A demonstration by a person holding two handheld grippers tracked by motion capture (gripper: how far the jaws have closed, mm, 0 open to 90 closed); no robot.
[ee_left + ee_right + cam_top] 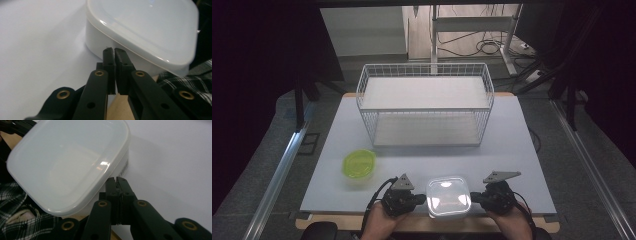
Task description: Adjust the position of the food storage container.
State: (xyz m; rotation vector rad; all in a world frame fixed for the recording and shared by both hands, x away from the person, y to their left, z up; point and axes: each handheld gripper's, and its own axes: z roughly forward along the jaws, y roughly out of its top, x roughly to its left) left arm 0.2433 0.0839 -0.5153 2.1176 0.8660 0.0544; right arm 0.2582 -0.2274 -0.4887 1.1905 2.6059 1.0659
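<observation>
A white translucent lidded container (448,196) sits at the table's near edge, between my two grippers. My left gripper (422,199) is at its left side, jaws shut with nothing between them. In the left gripper view, the left gripper (114,50) has its tips against the container (150,27) wall just under the lid's rim. My right gripper (476,198) is at the container's right side, also shut and empty. In the right gripper view, the right gripper (116,178) has its tips at the wall of the container (67,162) below the lid's edge.
A yellow-green lidded bowl (359,164) stands on the pale table (512,160) to the left of the container. A white two-level wire basket rack (426,102) takes up the far half of the table. The wooden front edge (427,222) lies just below the container.
</observation>
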